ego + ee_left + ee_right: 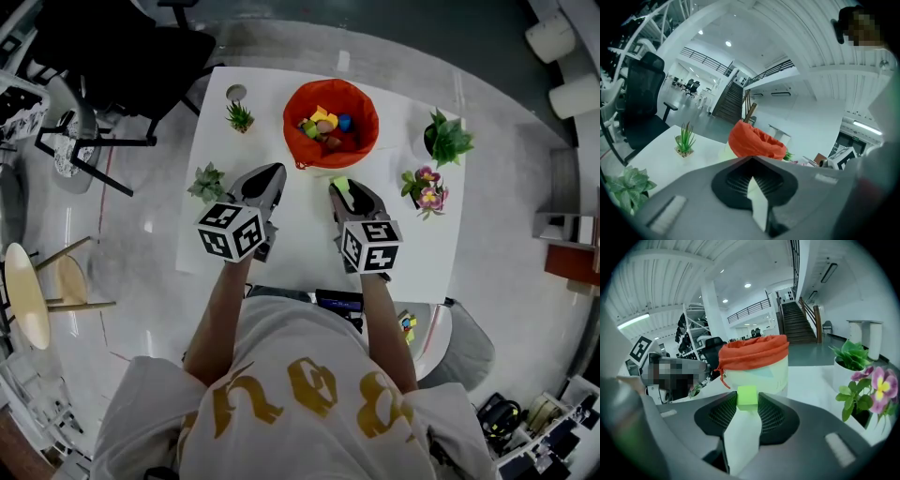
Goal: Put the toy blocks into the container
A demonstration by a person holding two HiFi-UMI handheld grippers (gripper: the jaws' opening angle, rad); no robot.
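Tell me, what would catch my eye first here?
The orange-red cloth-lined container stands at the far middle of the white table, with colourful toy blocks piled inside. Just in front of it, the right tongs pinch a small lime-green cube.

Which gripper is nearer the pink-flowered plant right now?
Right. The right gripper, holding a green block, sits left of the pink-flowered plant in the head view; the left gripper is farther left, beyond it.

white counter (300, 220) | three green plants (240, 116) on it | pink flower pot (427, 190) | black chair (122, 56) | wooden stool (28, 295) on floor
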